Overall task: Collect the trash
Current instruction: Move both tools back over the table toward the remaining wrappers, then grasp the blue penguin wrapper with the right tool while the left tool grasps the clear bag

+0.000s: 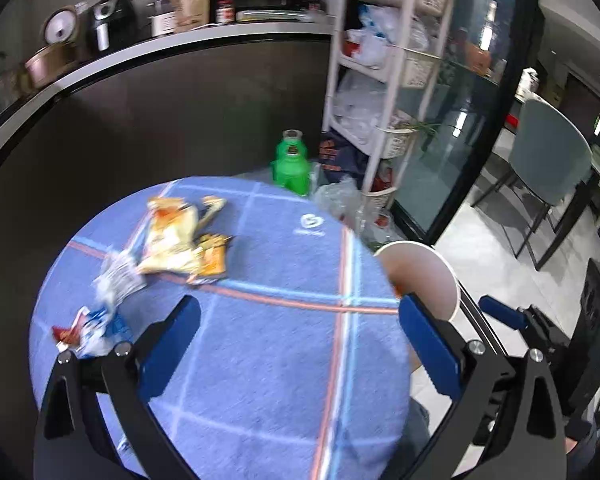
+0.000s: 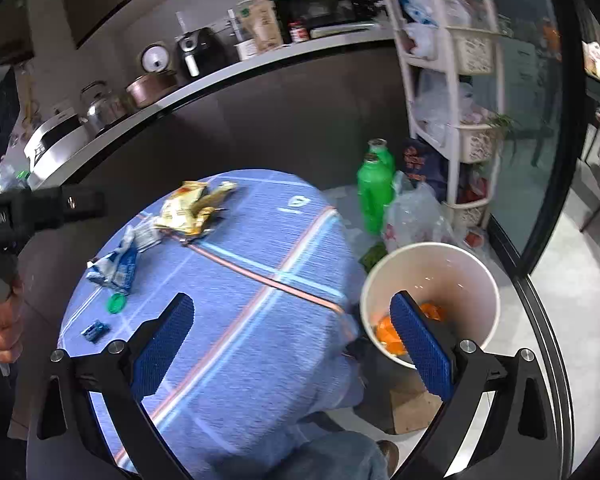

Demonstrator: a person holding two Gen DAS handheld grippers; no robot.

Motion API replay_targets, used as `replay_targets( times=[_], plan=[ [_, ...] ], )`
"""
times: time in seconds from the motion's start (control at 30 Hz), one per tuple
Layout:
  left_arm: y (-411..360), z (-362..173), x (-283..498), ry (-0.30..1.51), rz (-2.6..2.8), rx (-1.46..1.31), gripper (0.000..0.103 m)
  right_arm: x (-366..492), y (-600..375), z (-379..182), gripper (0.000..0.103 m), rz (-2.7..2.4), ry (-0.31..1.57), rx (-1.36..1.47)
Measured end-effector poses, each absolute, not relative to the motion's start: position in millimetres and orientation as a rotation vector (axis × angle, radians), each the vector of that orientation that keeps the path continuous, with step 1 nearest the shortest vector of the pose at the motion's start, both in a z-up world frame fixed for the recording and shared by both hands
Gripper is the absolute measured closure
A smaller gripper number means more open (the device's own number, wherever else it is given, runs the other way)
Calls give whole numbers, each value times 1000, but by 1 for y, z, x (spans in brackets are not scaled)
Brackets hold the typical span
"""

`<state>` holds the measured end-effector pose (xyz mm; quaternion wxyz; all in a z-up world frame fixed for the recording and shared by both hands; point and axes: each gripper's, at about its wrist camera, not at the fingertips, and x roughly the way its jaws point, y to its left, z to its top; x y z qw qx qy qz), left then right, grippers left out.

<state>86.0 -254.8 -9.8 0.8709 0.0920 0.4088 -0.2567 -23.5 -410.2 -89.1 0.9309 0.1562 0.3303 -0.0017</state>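
Left gripper (image 1: 300, 332): wide open, holding nothing, over the round blue cloth-covered table (image 1: 260, 360).
Right gripper (image 2: 292, 328): wide open, holding nothing.
White paper bucket (image 2: 476, 280): beside the table, orange scraps inside.
Crumpled yellow snack wrappers (image 1: 180, 236): on the table's far side.

Matt woven cloth (image 2: 236, 320); glossy crinkled wrappers (image 2: 188, 210), probably foil; smooth bin (image 2: 476, 276).
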Motion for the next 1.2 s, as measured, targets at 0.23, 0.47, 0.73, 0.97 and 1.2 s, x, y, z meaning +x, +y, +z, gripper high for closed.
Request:
replay_targets(
  times=[0.23,0.47,0.73,0.97,1.2],
  plan=[
    [-188,-14,90,870,-438,116,4,-9,-368,-78,8,48,689,270],
    [-130,-25,99,894,-354,51,4,16,-327,-80,8,107,727,228],
    [-81,-39,114,911,-300,4,4,48,-292,-84,8,132,771,181],
    [-50,-46,124,912,-273,-48,4,81,-262,-83,8,125,762,146],
    [-21,-58,138,923,-270,-93,10,136,-226,-101,8,224,816,148]
  ],
)
